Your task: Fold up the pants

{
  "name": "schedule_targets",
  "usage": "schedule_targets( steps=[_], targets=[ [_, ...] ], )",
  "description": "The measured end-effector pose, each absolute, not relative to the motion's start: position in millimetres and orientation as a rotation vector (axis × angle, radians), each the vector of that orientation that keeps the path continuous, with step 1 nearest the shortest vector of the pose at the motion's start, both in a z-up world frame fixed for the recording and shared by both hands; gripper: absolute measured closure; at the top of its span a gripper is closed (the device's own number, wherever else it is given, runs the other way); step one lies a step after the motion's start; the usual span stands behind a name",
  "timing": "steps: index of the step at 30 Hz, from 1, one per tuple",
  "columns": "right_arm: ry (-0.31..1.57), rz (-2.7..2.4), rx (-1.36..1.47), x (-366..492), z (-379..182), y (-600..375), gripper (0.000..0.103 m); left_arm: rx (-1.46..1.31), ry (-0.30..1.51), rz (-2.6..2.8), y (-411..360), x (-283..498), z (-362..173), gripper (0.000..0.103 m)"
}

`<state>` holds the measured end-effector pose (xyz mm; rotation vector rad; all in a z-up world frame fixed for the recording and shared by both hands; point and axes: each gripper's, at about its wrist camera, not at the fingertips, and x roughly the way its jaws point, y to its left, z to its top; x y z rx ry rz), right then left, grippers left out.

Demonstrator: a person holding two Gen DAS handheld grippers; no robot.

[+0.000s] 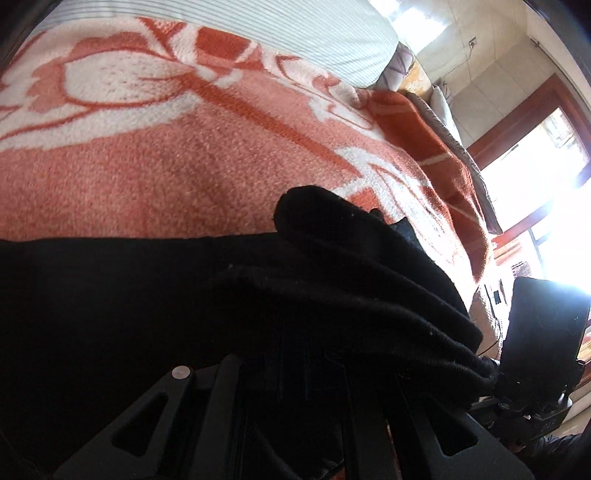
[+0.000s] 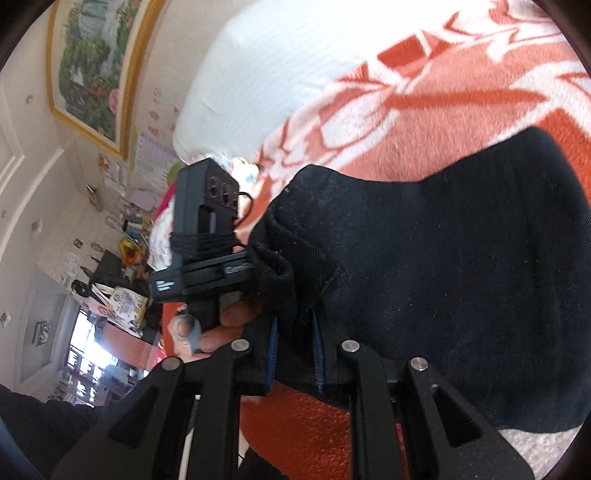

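Place: a home bedroom.
Bed: an orange-and-white flowered blanket (image 1: pixel 192 147) covered it, the landmark for all else.
Bedding: a white striped quilt (image 1: pixel 295 33) lay at the bed's far side.
Wall: a gold-framed landscape picture (image 2: pixel 92 66) hung beyond the bed, with stickers and small notes beneath it.
Clutter: boxes and household oddments (image 2: pixel 122 291) crowded a surface beside the bed.
Window: a red-brown wooden frame (image 1: pixel 524 122) stood past the bed's edge, bright with daylight.

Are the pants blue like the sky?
No, the pants are black, lying on the orange and white blanket.
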<state>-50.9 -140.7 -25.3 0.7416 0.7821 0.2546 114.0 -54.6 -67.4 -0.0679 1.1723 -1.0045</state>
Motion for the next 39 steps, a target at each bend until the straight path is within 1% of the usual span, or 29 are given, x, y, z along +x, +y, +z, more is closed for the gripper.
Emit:
schedule_targets(
  steps=[2, 6, 11, 14, 19, 26, 29, 33, 35, 39],
  targets=[
    [0.835, 0.251, 0.747, -47, -34, -141, 0.082, -0.051, 1.174, -0.979, -45, 110, -71, 0.101],
    [0.943, 0.225, 0.751, -46, -48, -143, 0.078, -0.067, 1.184, -0.935, -12, 107, -74, 0.101],
    [0.953, 0.262, 0.744, -55, -41, -142, 0.064, -0.095, 1.171, -0.863, 24, 97, -64, 0.101],
    [0.939, 0.277, 0.753, -58, -37, -141, 0.059, -0.123, 1.149, -0.843, 36, 87, -52, 0.101],
    [0.887, 0.285, 0.790, -55, -28, -148, 0.059, -0.132, 1.122, -0.817, 40, 68, -37, 0.101],
    [0.890, 0.219, 0.709, -21, -14, -161, 0.059, -0.157, 1.156, -0.867, 14, 40, -37, 0.101],
    [0.918, 0.246, 0.721, 4, -26, -161, 0.059, -0.160, 1.191, -0.874, 0, 33, -48, 0.100],
    [1.001, 0.260, 0.772, 32, -60, -161, 0.059, -0.118, 1.271, -0.793, -4, 30, -78, 0.100],
    [1.045, 0.281, 0.796, 41, -77, -155, 0.062, -0.144, 1.294, -0.777, 3, 30, -88, 0.101],
    [1.060, 0.301, 0.730, 51, -79, -137, 0.063, -0.193, 1.294, -0.769, 15, 33, -92, 0.100]
  ],
)
